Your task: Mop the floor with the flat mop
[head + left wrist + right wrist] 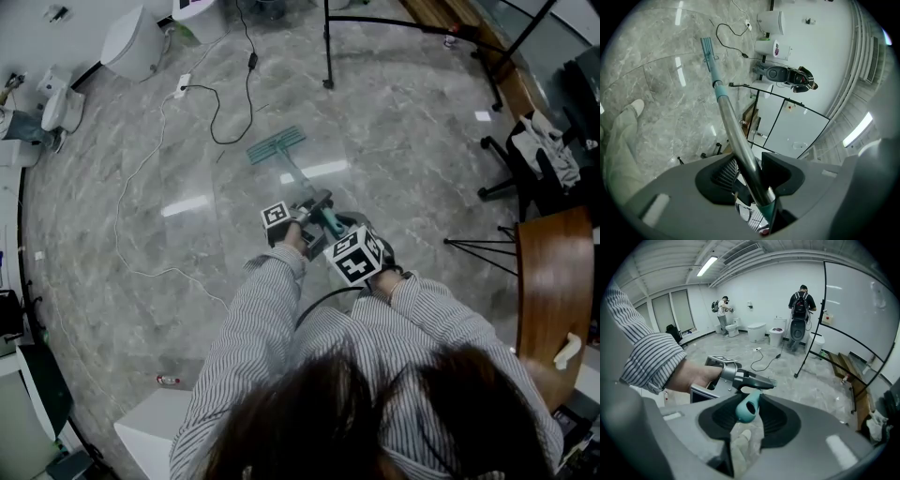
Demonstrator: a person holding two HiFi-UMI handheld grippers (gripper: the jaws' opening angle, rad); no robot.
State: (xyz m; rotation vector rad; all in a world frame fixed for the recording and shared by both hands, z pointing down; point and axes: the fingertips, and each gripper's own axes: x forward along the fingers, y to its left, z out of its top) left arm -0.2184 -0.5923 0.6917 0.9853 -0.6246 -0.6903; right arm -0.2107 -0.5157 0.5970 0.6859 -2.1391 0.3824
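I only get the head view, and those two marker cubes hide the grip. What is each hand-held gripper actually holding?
Observer: In the left gripper view, the left hand-held gripper is clamped on the metal mop pole.
Operator: And the right one?
Observer: The right hand-held gripper pinches the teal handle end.
Operator: Anyone else around?
Observer: Yes: a person with a backpack and a second person, both far off.

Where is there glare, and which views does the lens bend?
Head view: the glossy floor carries pale streaks of lamp glare near the mop head; the hair at the bottom is soft. Left gripper view: strong fisheye, black corners, the mop handle looms large, glare streaks on the floor. Right gripper view: same fisheye, the black frame bows; the ceiling lamp is burnt white.
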